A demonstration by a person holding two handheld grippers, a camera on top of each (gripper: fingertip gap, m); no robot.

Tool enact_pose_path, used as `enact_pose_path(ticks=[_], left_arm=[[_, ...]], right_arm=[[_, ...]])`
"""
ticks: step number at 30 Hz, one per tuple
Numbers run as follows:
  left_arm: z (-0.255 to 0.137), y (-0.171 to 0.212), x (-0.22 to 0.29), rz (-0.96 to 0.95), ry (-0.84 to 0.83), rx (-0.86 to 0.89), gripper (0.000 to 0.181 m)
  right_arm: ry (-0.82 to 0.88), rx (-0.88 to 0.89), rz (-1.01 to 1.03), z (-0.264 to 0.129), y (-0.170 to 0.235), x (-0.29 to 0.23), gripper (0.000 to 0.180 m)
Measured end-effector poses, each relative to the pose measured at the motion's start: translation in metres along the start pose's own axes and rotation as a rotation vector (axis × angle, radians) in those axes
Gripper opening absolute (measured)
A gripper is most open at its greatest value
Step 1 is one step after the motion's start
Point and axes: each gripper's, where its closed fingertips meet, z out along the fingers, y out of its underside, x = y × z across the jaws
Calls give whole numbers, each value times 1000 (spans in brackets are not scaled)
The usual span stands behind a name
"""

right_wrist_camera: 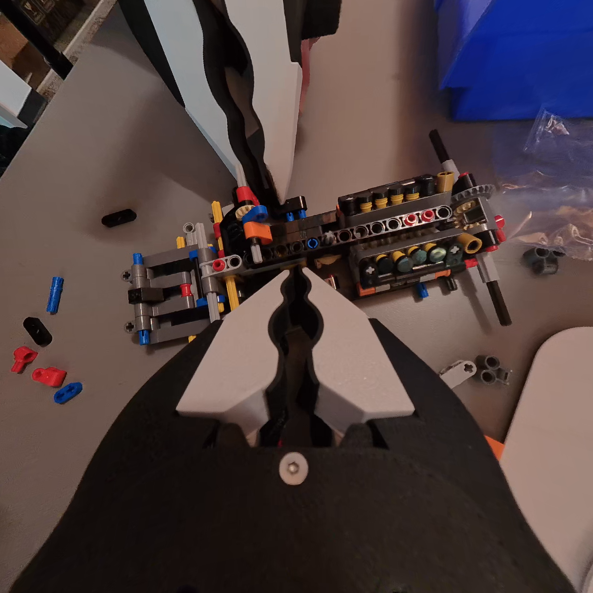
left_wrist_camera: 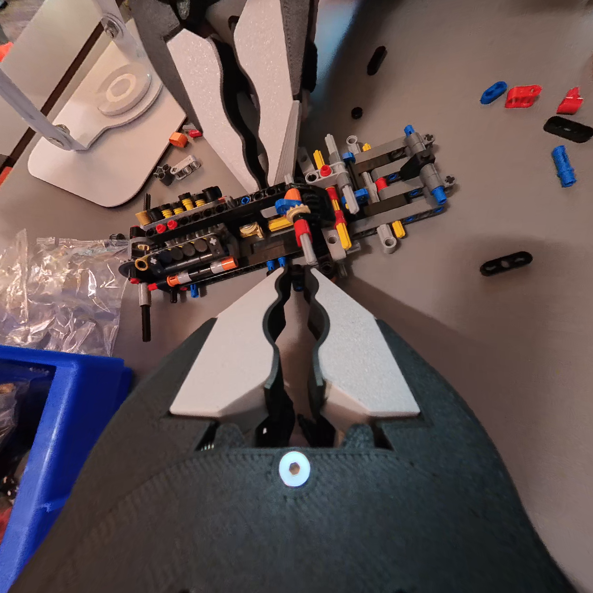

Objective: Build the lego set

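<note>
Grippers (left_wrist_camera: 296, 272) (right_wrist_camera: 295, 271) tip-to-tip across model (left_wrist_camera: 224, 231)

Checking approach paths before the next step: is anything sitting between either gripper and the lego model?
Nothing visible. The left gripper and right gripper both have their jaws already at the lego model, from opposite long sides. The loose parts, such as the blue pin, lie off to the side on the table.

Right at the lego model (left_wrist_camera: 288, 224), the left gripper (left_wrist_camera: 296, 272) has its tips buried against the near edge, so what they pinch, if anything, can't be made out. On the model's far side, the right gripper (right_wrist_camera: 296, 272) hides its contact too. Left of the model, the blue bin (left_wrist_camera: 64, 417) runs off frame, and the clear bag (left_wrist_camera: 57, 288) blurs its contents.
</note>
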Motion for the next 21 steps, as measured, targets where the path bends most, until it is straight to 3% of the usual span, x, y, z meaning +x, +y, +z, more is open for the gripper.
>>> enact_pose_path(ticks=[1,12,21], left_arm=[[0,0,0,-6,2,2,7],[-3,1,-3,12,-78,0,10],[-4,9,-12,-81,-111,-44,41]], right_arm=[[1,0,0,0,0,0,0],[3,4,0,0,0,0,0],[4,5,-1,0,0,0,0]])
